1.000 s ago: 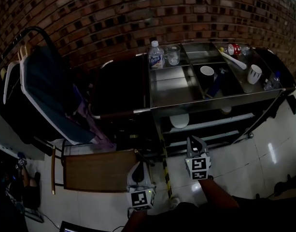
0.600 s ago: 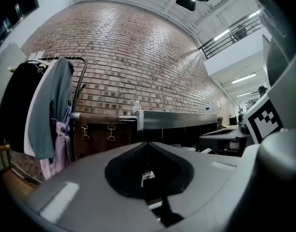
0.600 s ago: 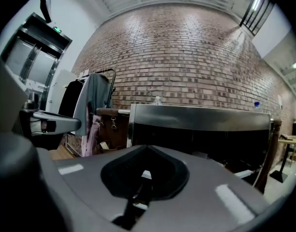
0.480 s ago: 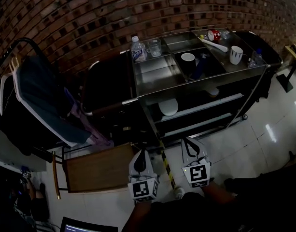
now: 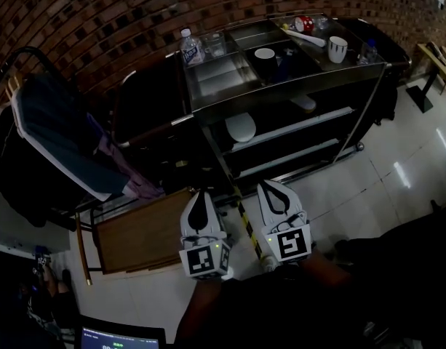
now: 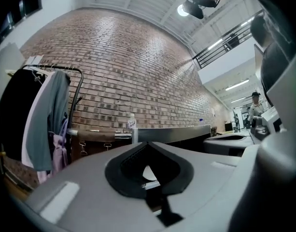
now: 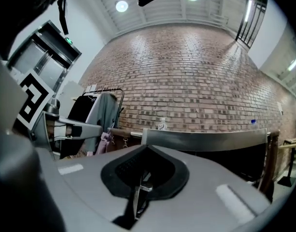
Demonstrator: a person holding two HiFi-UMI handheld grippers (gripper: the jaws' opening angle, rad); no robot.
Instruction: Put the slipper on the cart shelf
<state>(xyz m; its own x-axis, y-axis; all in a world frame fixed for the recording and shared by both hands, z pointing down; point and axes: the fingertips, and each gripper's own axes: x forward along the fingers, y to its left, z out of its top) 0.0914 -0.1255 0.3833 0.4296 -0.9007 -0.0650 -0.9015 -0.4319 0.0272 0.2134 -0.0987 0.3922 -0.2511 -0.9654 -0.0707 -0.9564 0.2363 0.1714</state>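
A white slipper (image 5: pixel 241 127) lies on the middle shelf of the steel cart (image 5: pixel 281 78); a second pale shape (image 5: pixel 304 102) sits further right on the same shelf. My left gripper (image 5: pixel 201 196) and right gripper (image 5: pixel 273 187) hover side by side over the floor in front of the cart, tips pointing at it, well short of the shelves. Both are shut with nothing held. In the left gripper view the closed jaws (image 6: pixel 148 145) face the cart's top edge (image 6: pixel 172 133). The right gripper view shows closed jaws (image 7: pixel 147 148) below the cart's rim (image 7: pixel 205 139).
The cart top holds a water bottle (image 5: pixel 189 46), a glass (image 5: pixel 214 43), a black cup (image 5: pixel 265 57) and a white mug (image 5: pixel 337 48). A clothes rack with hanging garments (image 5: pixel 55 137) stands left. A wooden board (image 5: pixel 146 231) lies on the floor by the left gripper.
The view has pulled back from the cart, which now sits higher and further away. Both grippers have drawn back from the cart's lower shelves and stay shut.
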